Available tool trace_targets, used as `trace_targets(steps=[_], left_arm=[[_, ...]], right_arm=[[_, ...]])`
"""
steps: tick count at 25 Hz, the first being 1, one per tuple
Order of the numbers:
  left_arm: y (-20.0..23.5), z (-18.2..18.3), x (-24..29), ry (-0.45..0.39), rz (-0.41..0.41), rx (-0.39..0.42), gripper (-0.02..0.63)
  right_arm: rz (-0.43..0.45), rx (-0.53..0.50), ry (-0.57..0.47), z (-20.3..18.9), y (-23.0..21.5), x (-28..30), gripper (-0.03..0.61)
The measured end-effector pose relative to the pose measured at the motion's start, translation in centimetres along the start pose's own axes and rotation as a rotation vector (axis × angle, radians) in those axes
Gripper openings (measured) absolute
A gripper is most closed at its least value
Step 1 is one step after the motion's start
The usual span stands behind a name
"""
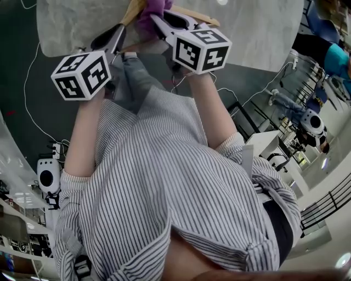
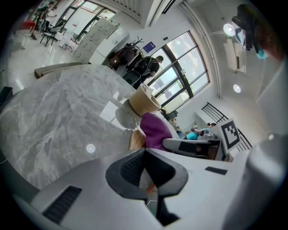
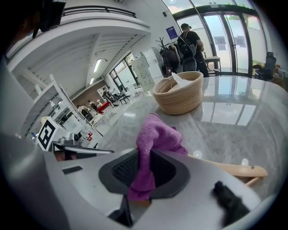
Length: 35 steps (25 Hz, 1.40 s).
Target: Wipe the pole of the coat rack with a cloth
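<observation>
My right gripper (image 1: 163,21) is shut on a purple cloth (image 1: 152,12), which bunches out past its tips over the marble table (image 1: 263,27). In the right gripper view the cloth (image 3: 157,137) hangs between the pads of that gripper (image 3: 147,155), with a wooden pole (image 3: 234,170) lying just to its right. My left gripper (image 1: 122,27) is closed at the end of another wooden bar (image 1: 133,11). In the left gripper view its pads (image 2: 144,152) meet, the wood (image 2: 135,140) sits right at the tips, and the cloth (image 2: 155,130) is just beyond.
A woven basket (image 3: 177,92) stands on the table (image 3: 234,130) beyond the cloth, and shows too in the left gripper view (image 2: 144,101). The person's striped shirt (image 1: 164,186) fills the head view. People stand far off by the windows (image 3: 189,42).
</observation>
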<state>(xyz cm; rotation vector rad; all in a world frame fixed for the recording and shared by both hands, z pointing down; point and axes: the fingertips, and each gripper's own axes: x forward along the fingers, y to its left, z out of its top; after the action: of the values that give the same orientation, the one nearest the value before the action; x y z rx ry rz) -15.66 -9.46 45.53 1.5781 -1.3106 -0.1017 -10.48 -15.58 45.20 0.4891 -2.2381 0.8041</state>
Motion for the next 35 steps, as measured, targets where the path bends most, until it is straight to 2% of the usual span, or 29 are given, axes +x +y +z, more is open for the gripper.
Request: trace_targets(steps=[13, 35], left_arm=[[0.8, -0.2, -0.7, 0.009, -0.001, -0.007, 0.011], [1.7, -2.0, -3.3, -0.021, 0.077, -0.018, 0.011]], right_arm=[[0.006, -0.011, 0.016, -0.4, 1.1, 0.5, 0.071], [0.089, -0.058, 0.038, -1.2, 3.4, 0.9, 0.071]])
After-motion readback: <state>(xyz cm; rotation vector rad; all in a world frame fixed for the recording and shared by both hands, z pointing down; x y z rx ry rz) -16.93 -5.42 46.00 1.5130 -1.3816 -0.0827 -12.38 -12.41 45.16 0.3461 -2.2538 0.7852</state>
